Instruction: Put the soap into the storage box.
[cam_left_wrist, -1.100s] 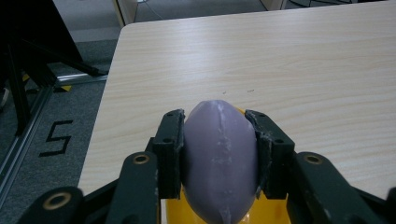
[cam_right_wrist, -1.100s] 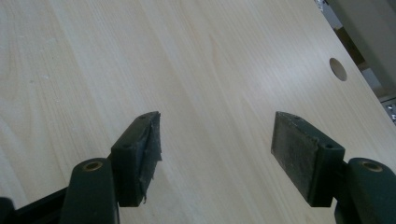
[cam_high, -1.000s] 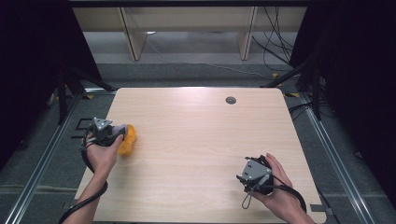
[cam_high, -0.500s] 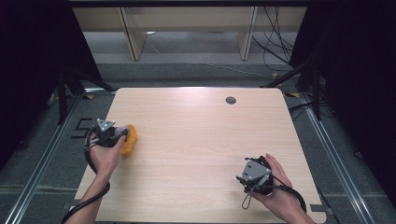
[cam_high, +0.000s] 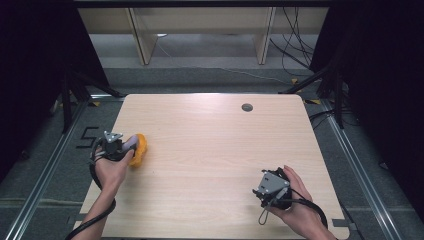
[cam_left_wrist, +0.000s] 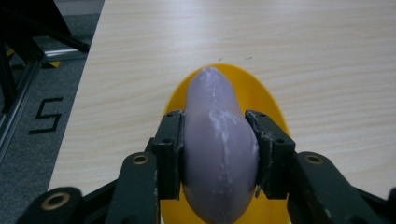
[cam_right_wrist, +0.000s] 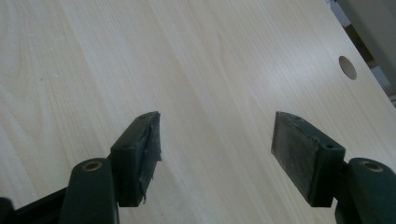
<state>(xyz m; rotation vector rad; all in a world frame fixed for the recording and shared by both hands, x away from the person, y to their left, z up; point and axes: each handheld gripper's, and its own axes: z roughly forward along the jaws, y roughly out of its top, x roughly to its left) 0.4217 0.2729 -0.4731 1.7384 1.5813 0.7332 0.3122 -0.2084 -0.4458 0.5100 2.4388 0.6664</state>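
Two hand-held grippers are at work over a pale wooden bench (cam_high: 210, 150). The left hand-held gripper (cam_left_wrist: 219, 140) sits near the bench's left edge in the high view, and its pads (cam_left_wrist: 170, 154) are clamped on both sides of a pale purple, rounded, egg-like object (cam_left_wrist: 217, 149). That purple object lies above a yellow dish-shaped thing (cam_left_wrist: 261, 93), whose rim curves out beyond it on the far side and to the right; whether the purple object rests in the yellow thing or is held just clear of it I cannot tell from this angle. In the high view the yellow thing (cam_high: 139, 149) shows just beside the left hand (cam_high: 112, 170), close to the bench's left edge.

The right hand-held gripper (cam_right_wrist: 215, 144) is released, its jaws standing wide apart with only bare wood between them. In the high view it sits near the bench's front right corner, held in the right hand (cam_high: 295, 200), well apart from the left one. A small round hole (cam_high: 247, 107) lies in the bench top near the far edge, and it also appears toward the upper right in the right gripper view. On the floor to the left of the bench a dark mark shaped like a 5 (cam_high: 86, 137) is visible.
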